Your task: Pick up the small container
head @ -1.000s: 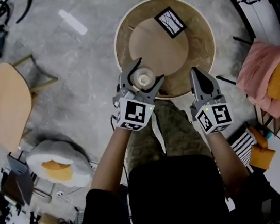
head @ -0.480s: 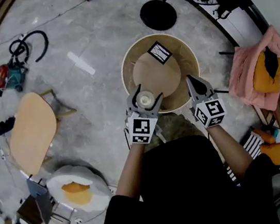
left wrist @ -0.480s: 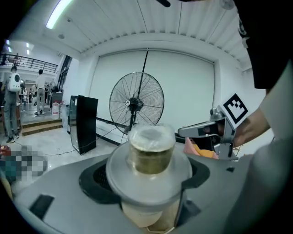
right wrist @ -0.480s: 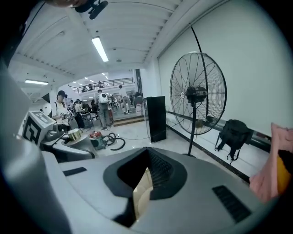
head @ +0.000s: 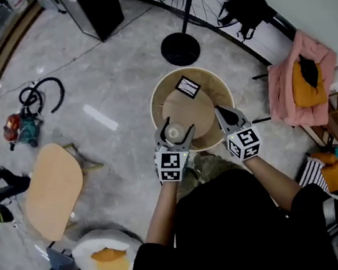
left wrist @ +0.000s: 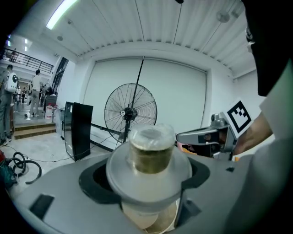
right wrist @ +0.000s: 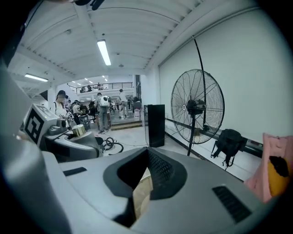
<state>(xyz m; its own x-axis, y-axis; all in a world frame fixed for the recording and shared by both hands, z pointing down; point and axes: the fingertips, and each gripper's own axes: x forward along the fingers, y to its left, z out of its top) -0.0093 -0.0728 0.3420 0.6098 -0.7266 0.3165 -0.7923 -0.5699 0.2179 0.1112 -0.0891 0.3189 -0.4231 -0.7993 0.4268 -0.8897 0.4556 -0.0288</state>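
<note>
Small container [head: 173,134]: clear lidded tub with dark contents, upright. It sits between the jaws of your left gripper [head: 178,130], its wide flange resting on top of them. The left gripper view shows the container [left wrist: 150,148] filling the gap, with the jaws closed against its sides and pale wood visible beneath.

In the head view it hangs over the 7 o'clock edge of the round wooden table [head: 156,100]. A black-framed card [head: 187,86] lies on the table toward 12 o'clock.

Your right gripper [head: 221,112] is at 3 o'clock from the container, near it but apart, over the table's 5 o'clock rim. Its jaws are closed on nothing [right wrist: 145,157].

Further out: a fan [head: 181,49] stands on the floor at 12 o'clock, pink cloth [head: 292,75] lies at 2 o'clock, and a wooden chair [head: 54,189] is at 8 o'clock.
</note>
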